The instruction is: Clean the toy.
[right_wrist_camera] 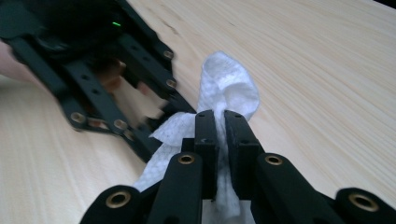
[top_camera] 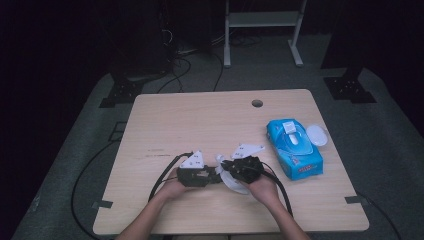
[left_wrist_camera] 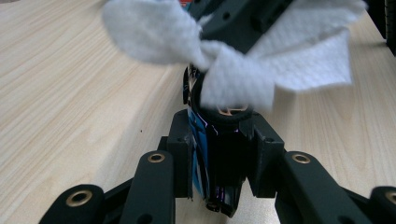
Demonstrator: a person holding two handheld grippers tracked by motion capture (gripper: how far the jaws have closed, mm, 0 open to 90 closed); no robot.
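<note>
Left gripper [left_wrist_camera: 219, 140] is closed on a small dark object [left_wrist_camera: 219, 154] that stands between its jaws; the object has a black rounded top and a blue-and-white printed side, and what it is cannot be told. Right gripper [right_wrist_camera: 220, 135] is clamped tight on a white wipe [right_wrist_camera: 229, 88], which bunches into a soft loop just past the jaw tips and trails back under the jaws toward the camera. In the left gripper view the same wipe [left_wrist_camera: 243, 51] spreads as crumpled folds directly over the top of the dark object, touching it, with the black frame of the right gripper [left_wrist_camera: 243, 18] behind it. In the right gripper view the left gripper [right_wrist_camera: 107, 88] lies just beside the wipe, its linkage angled across the upper left.

From the high view, both grippers meet tip to tip near the front edge of the table [top_camera: 200, 120], the left gripper [top_camera: 216, 174] in the left hand [top_camera: 172, 189] and the right gripper [top_camera: 223, 166] in the right hand [top_camera: 263, 189], with the wipe [top_camera: 235, 184] showing white under and between them. Black cables loop away from each gripper across the wood. Farther right lies a blue pack of wipes [top_camera: 295, 150], flat on the table, well apart from the hands. Just beside its far right corner sits a white oval lid [top_camera: 317, 135].
</note>
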